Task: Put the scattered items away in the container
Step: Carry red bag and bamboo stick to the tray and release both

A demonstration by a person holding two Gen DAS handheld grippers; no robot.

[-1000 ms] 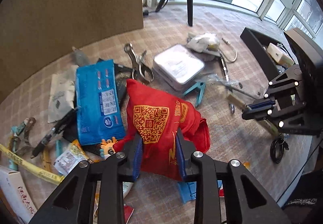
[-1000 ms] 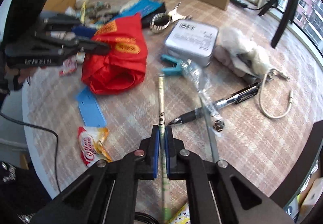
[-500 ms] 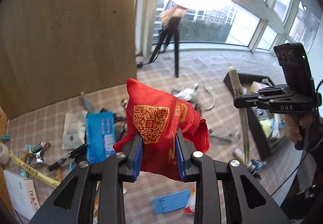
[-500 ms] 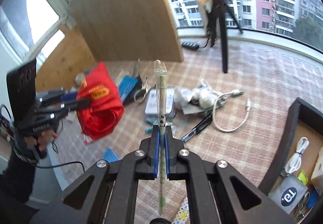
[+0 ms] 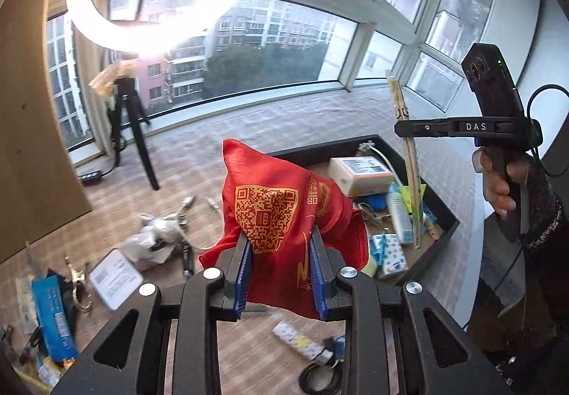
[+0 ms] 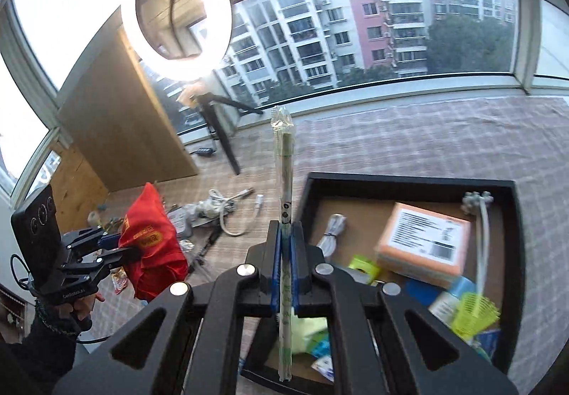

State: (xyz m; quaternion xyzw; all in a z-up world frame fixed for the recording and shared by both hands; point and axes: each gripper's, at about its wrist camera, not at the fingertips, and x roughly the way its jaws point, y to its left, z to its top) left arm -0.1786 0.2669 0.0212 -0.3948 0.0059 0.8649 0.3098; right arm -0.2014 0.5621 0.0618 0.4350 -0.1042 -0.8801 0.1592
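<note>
- The red cloth bag (image 5: 284,213) hangs clear of the tabletop, clenched between the blue-padded fingers of the left gripper (image 5: 281,260). It is gripped low on its bunched cloth, so the printed face stands up and the loose part droops to the side.
- The wrapped chopsticks (image 6: 285,217) are grasped in the right gripper (image 6: 285,252), fingers tight on the middle of the sleeve. They stand nearly upright, probably so the lower end can go in first.
- The black tray (image 6: 515,203) is the container. It sits toward the window edge of the tabletop (image 6: 409,142) and already holds an orange-edged box (image 6: 423,238), a coiled white cable (image 6: 334,228), a yellow-green mesh item (image 6: 476,311) and small packets.
- Judging from the poses, both loads are being carried to the tray together. The chopsticks are over its near rim, while the bag is beside it, not yet over it.
- The left wrist view shows what is left on the tabletop: a silver tin (image 5: 113,277), a blue packet (image 5: 53,316), a crumpled white bag (image 5: 153,242) and a black ring (image 5: 320,380) near the front edge. It also shows the chopsticks' lower end reaching down inside the tray.
- The right wrist view shows the tray's full outline and bare floor near its far wall, room enough for the bag. It also shows the left gripper from the side, with the bag bulging out beyond the fingers.
</note>
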